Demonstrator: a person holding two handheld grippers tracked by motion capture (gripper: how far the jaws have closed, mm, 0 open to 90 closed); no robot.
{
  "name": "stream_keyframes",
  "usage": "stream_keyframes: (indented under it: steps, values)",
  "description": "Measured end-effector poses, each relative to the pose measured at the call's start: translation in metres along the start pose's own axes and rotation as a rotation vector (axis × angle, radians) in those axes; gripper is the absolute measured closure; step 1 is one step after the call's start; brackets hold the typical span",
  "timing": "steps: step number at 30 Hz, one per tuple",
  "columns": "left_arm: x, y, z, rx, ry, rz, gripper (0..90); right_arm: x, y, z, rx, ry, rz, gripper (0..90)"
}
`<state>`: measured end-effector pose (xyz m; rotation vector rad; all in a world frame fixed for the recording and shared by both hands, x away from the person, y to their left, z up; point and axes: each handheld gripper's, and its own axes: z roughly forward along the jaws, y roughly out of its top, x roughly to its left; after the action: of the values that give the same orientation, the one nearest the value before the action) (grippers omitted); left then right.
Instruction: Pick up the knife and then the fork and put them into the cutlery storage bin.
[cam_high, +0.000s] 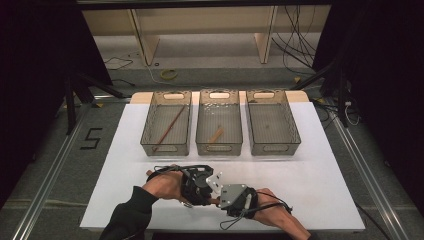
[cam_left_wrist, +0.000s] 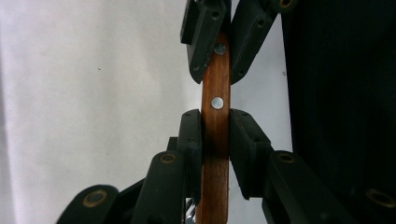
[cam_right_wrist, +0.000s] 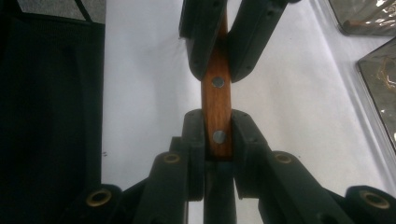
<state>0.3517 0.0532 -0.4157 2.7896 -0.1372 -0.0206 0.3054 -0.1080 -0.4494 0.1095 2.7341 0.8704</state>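
While the left gripper (cam_left_wrist: 215, 128) pinches the wooden handle (cam_left_wrist: 215, 140), the right gripper (cam_right_wrist: 217, 128) clamps it too — jaws facing.

Brown wooden handle (cam_left_wrist: 215, 126) with two round metal rivets (flat, narrow). Held off the white table (cam_high: 320, 165), clamped at both ends.

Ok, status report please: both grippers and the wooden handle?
Left gripper shut on wooden handle. Right gripper shut on it too, opposite end. Nothing in the way.
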Motion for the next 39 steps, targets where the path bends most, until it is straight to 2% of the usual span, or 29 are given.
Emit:
stream_keyframes:
  steps: [1, 2, 3, 4, 5, 6, 7, 9, 10, 13, 15, 17, 18, 20, 23, 25, 26, 27, 36, 39]
  values:
    - [-0.002, -0.001, 0.000, -0.028, -0.005, -0.029, 73.6, 0.000, 0.000, -0.001, 0.005, 0.021, 0.024, 78.0]
    - [-0.001, -0.001, -0.001, -0.021, 0.001, -0.016, 73.2, -0.002, -0.001, -0.001, -0.016, 0.010, 0.003, 78.1]
    - [-0.001, -0.001, -0.002, -0.026, 0.009, -0.022, 72.3, -0.001, -0.001, -0.003, -0.003, 0.028, 0.035, 78.1]
    - [0.000, -0.002, -0.003, -0.022, 0.013, -0.026, 69.8, -0.003, -0.002, -0.003, -0.013, 0.015, 0.006, 78.1]
    - [0.001, -0.003, -0.004, -0.025, 0.018, -0.042, 67.0, -0.004, -0.002, -0.003, -0.011, 0.016, -0.004, 78.1]
    - [0.002, -0.005, -0.005, -0.032, 0.028, -0.054, 63.2, -0.004, -0.003, -0.003, -0.009, 0.007, -0.006, 78.1]
    - [0.003, -0.007, -0.007, -0.041, 0.033, -0.065, 58.5, -0.004, -0.004, -0.004, -0.002, 0.020, 0.002, 78.2]
    - [0.005, -0.012, -0.011, -0.061, 0.033, -0.081, 54.5, -0.005, -0.004, -0.006, 0.001, 0.017, 0.018, 78.1]
    - [0.006, -0.014, -0.012, -0.079, 0.041, -0.101, 52.3, -0.006, -0.005, -0.006, 0.001, 0.006, 0.007, 78.1]
    - [0.009, -0.022, -0.017, -0.119, 0.075, -0.146, 41.2, -0.009, -0.008, -0.008, 0.012, -0.003, 0.017, 78.1]
    - [0.011, -0.028, -0.020, -0.158, 0.095, -0.179, 37.4, -0.010, -0.009, -0.009, 0.007, -0.022, 0.053, 78.1]
    - [0.014, -0.035, -0.024, -0.188, 0.107, -0.213, 33.7, -0.014, -0.012, -0.010, -0.003, -0.034, 0.038, 78.1]
    - [0.016, -0.038, -0.026, -0.203, 0.118, -0.230, 32.5, -0.014, -0.013, -0.011, 0.001, -0.041, 0.059, 78.1]
    - [0.018, -0.046, -0.029, -0.241, 0.138, -0.262, 30.6, -0.019, -0.016, -0.014, 0.007, -0.046, 0.053, 78.1]
    - [0.020, -0.055, -0.033, -0.280, 0.178, -0.302, 28.0, -0.025, -0.021, -0.018, 0.001, -0.062, 0.079, 78.1]
    - [0.021, -0.061, -0.034, -0.314, 0.211, -0.347, 27.6, -0.031, -0.024, -0.022, -0.005, -0.085, 0.088, 78.1]
    - [0.021, -0.064, -0.034, -0.341, 0.217, -0.376, 27.3, -0.033, -0.025, -0.024, -0.006, -0.091, 0.100, 78.1]
    - [0.021, -0.067, -0.034, -0.359, 0.219, -0.388, 27.3, -0.035, -0.027, -0.026, -0.009, -0.100, 0.118, 78.1]
    - [0.019, -0.089, -0.028, -0.454, 0.308, -0.510, 23.6, -0.062, -0.043, -0.044, -0.040, -0.170, 0.243, 78.0]
    - [0.017, -0.097, -0.025, -0.490, 0.347, -0.557, 23.4, -0.073, -0.047, -0.050, -0.050, -0.194, 0.304, 78.1]
